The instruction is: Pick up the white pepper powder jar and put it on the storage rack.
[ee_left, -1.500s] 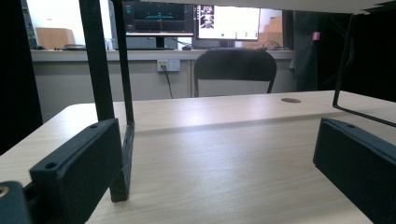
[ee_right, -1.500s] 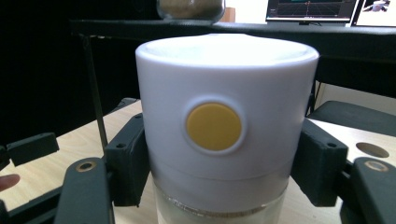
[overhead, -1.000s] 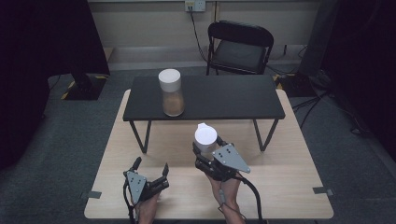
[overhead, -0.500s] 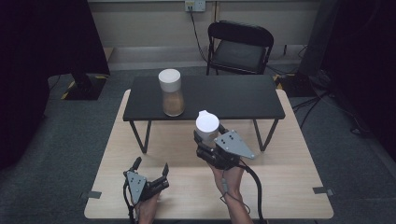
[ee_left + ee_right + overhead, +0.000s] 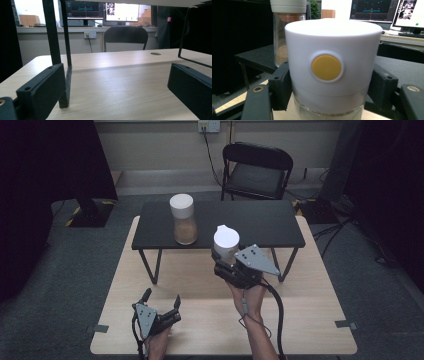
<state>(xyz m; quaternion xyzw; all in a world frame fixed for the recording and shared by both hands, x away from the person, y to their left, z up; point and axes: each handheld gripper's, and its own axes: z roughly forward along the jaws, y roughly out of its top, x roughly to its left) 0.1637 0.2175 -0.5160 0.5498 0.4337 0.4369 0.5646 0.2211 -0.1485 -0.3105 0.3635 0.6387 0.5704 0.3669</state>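
Observation:
My right gripper (image 5: 227, 262) is shut on a white-lidded jar (image 5: 226, 242), held upright in the air just in front of the low black shelf (image 5: 260, 222). In the right gripper view the jar (image 5: 332, 67) shows a white lid with a round yellow button and clear glass below, both jaws pressed on its sides. A second white-lidded glass jar (image 5: 183, 220) with brown contents stands on the shelf's left part, also seen as the far jar (image 5: 287, 32). My left gripper (image 5: 161, 301) rests open on the wooden table (image 5: 200, 320), nothing between its jaws.
The black shelf stands on thin metal legs (image 5: 56, 50) on the table's far half. A black chair (image 5: 257, 170) sits behind the table. Cables trail from both grippers. Monitors (image 5: 102, 11) line a counter at the back.
My right gripper has lifted the white-lidded jar upward and a little toward the shelf. The left gripper has stayed where it was.

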